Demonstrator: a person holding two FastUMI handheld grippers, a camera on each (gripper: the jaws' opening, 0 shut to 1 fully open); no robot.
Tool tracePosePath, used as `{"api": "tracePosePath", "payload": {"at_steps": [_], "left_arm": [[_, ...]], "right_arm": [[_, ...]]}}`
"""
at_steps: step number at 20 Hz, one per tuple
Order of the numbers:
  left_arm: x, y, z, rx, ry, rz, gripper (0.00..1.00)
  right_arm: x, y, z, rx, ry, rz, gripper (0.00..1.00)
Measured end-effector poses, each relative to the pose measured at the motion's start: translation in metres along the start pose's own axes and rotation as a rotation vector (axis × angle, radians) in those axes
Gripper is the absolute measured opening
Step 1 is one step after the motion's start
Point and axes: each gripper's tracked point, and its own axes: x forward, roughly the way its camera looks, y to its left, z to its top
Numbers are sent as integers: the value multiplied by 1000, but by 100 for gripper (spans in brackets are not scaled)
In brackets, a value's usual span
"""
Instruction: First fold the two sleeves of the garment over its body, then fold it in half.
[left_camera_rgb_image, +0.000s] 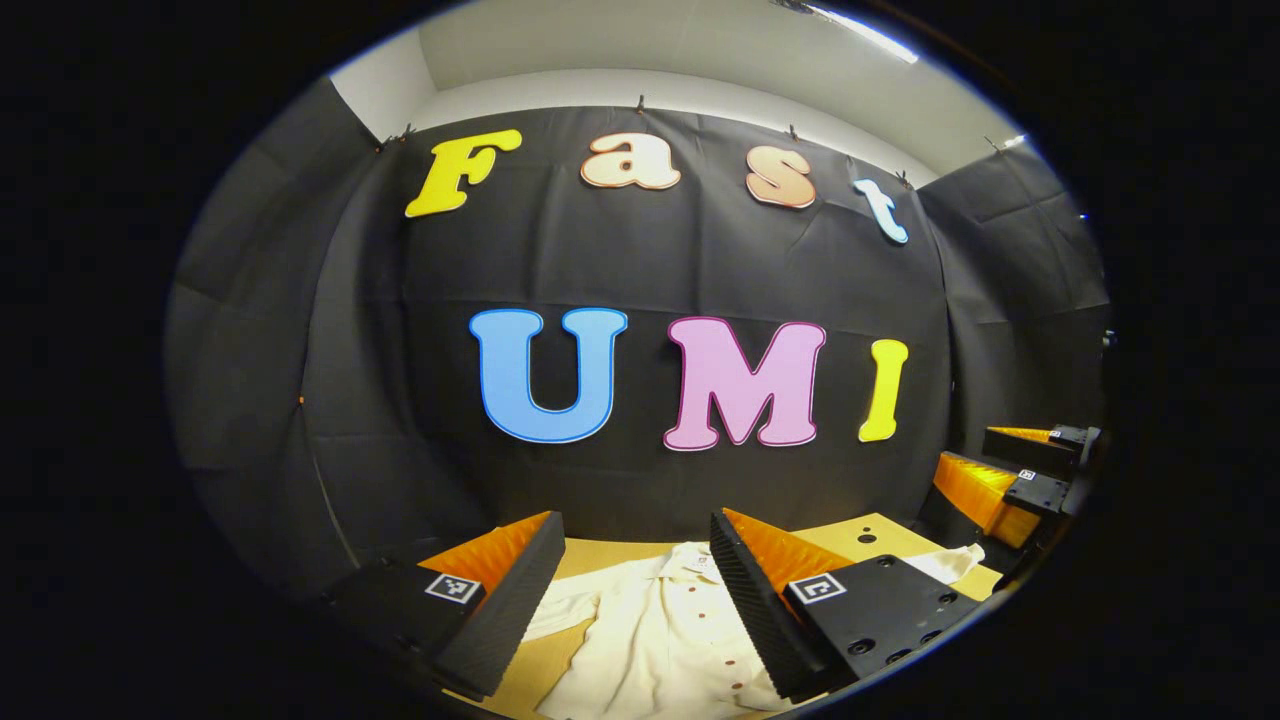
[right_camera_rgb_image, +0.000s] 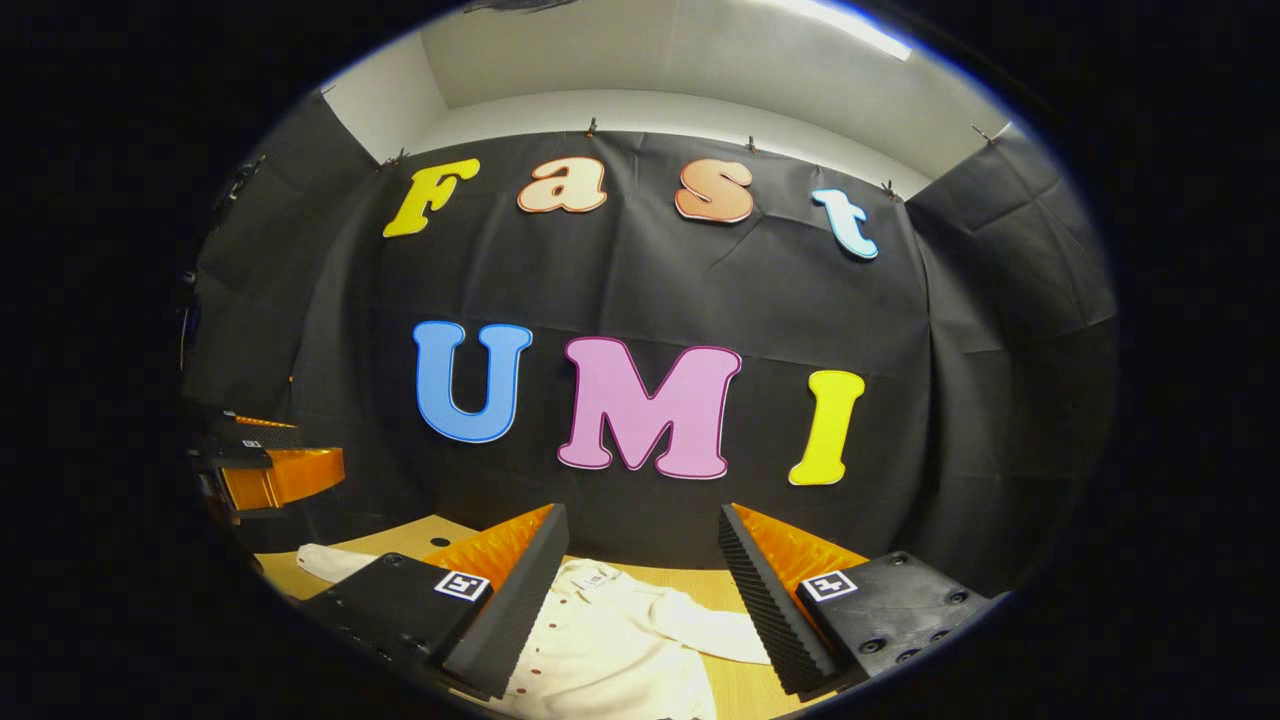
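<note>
A cream button-front shirt (left_camera_rgb_image: 660, 640) lies flat on the wooden table (left_camera_rgb_image: 860, 535), collar toward the far wall. One sleeve (left_camera_rgb_image: 950, 562) reaches out to the right, the other (left_camera_rgb_image: 560, 610) to the left. My left gripper (left_camera_rgb_image: 635, 525) hovers open above the shirt's front, nothing between its fingers. In the right gripper view the shirt (right_camera_rgb_image: 610, 650) lies below my right gripper (right_camera_rgb_image: 643, 515), which is open too and holds nothing. One sleeve (right_camera_rgb_image: 715, 628) spreads right, another sleeve (right_camera_rgb_image: 325, 562) left. Each gripper appears off to the side in the other's view: right gripper (left_camera_rgb_image: 1005, 468), left gripper (right_camera_rgb_image: 272, 455).
The black cloth wall stands close behind the table's far edge (right_camera_rgb_image: 420, 540). Two small holes (left_camera_rgb_image: 866, 538) mark the bare wood at the right of the shirt. Bare tabletop (right_camera_rgb_image: 740, 690) lies on both sides of the garment.
</note>
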Motion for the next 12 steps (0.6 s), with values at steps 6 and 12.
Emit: {"api": "tracePosePath", "payload": {"at_steps": [6,12], "left_arm": [[10,-4,-4,9,15,-2,96],[28,-9,-8,23,26,5,96]], "right_arm": [[25,-17,-21,-22,40,-26,96],[62,-57,-56,-27,107,-88,97]]}}
